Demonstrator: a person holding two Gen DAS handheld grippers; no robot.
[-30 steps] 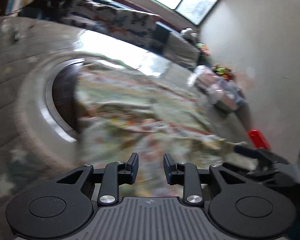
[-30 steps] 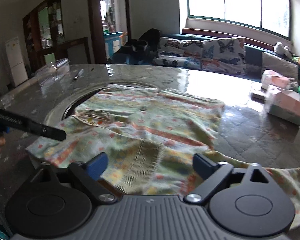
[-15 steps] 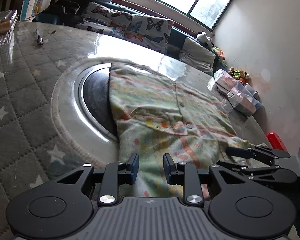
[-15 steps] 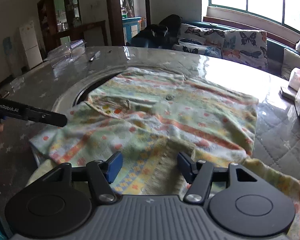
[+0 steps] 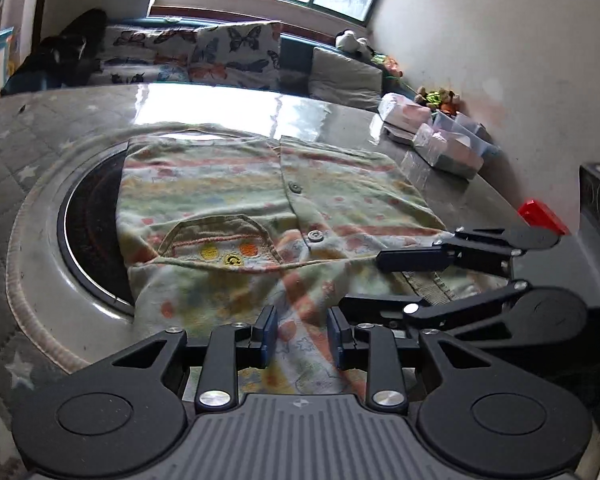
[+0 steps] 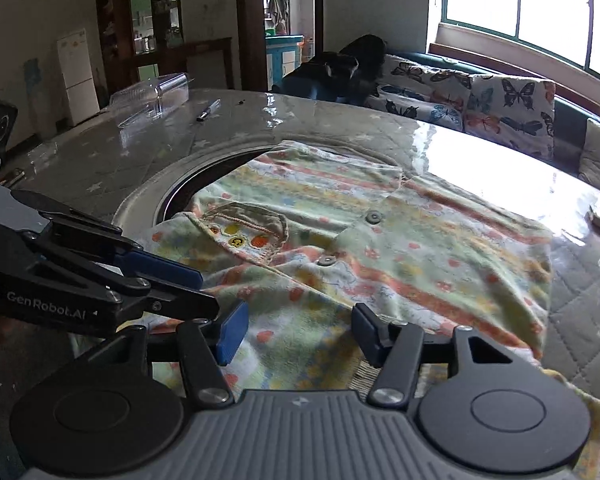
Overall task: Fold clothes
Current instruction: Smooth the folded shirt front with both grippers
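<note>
Meanwhile, at the near edge of the round quilted tabletop [image 5: 52,152], I hold both grippers low over a small flower-striped button-front shirt [image 5: 220,184] that lies spread flat, its far part draped across the dark round inset [image 5: 88,216] at the tabletop's centre, its chest pocket [image 5: 216,240] and two buttons facing up. My left gripper [image 5: 302,332] has its fingers only narrowly apart, with the near hem of the shirt showing in the gap between them; whether the pads actually pinch the cloth I cannot tell from this view. My right gripper [image 6: 296,332] stands about half open, its fingers having just been closing, the cloth lying between and beneath them but not yet pressed. The two grippers sit just beside each other, the left one's blue-padded fingers [image 6: 160,268] crossing the right camera's view. I judge this to be the pickup of the near edge before the first fold. The risks from here: with the tools so close, closing or lifting could knock one set of fingers against the other; a grab that takes only the top layer would leave the layer beneath behind and skew the fold; and pulling toward me could drag the far part off the inset and rumple it. The pen [image 6: 208,110], the clear plastic box [image 6: 152,94] and the wrapped packs [image 5: 440,144] sit well apart from the shirt.
</note>
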